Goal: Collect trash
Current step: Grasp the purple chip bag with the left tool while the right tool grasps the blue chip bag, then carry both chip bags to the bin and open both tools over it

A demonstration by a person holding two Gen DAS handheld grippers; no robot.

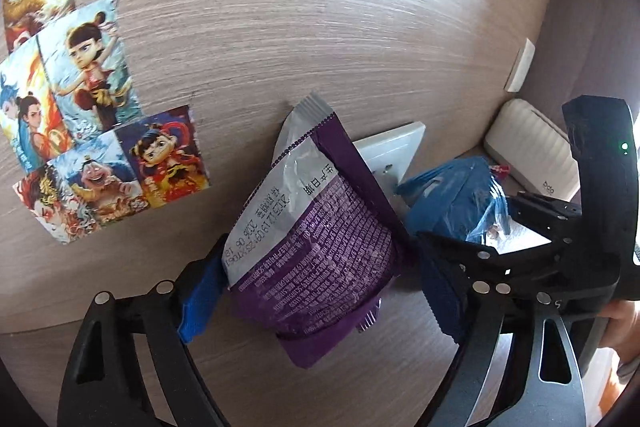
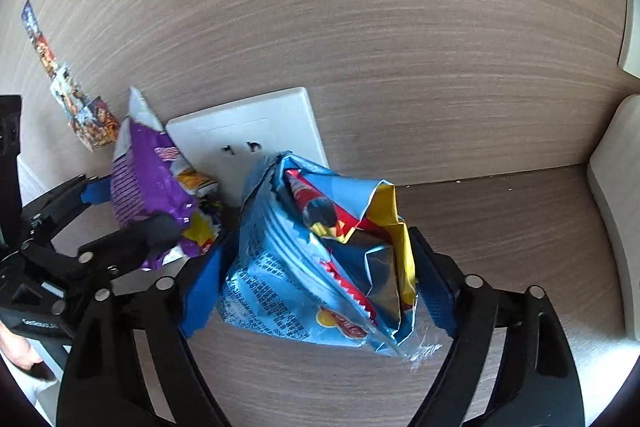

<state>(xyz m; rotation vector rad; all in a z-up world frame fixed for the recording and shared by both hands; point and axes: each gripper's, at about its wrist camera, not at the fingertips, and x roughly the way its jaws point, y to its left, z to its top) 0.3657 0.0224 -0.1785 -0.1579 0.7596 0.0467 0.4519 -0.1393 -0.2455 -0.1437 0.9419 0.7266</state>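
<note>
My left gripper (image 1: pixel 320 291) is shut on a purple and silver snack wrapper (image 1: pixel 308 247), held between its blue pads above the wooden surface. My right gripper (image 2: pixel 320 287) is shut on a crumpled light-blue wrapper (image 2: pixel 304 267) with red and yellow print. In the left wrist view the right gripper (image 1: pixel 492 259) and its blue wrapper (image 1: pixel 448 199) are just to the right. In the right wrist view the left gripper (image 2: pixel 120 223) with the purple wrapper (image 2: pixel 144 183) is to the left.
A white wall socket plate (image 2: pixel 248 131) sits on the wood-grain panel (image 2: pixel 360 27) behind both wrappers. Cartoon stickers (image 1: pixel 80 131) are stuck on the panel at left. A white cushioned object (image 1: pixel 528 143) stands at right by a wooden ledge (image 2: pixel 500 219).
</note>
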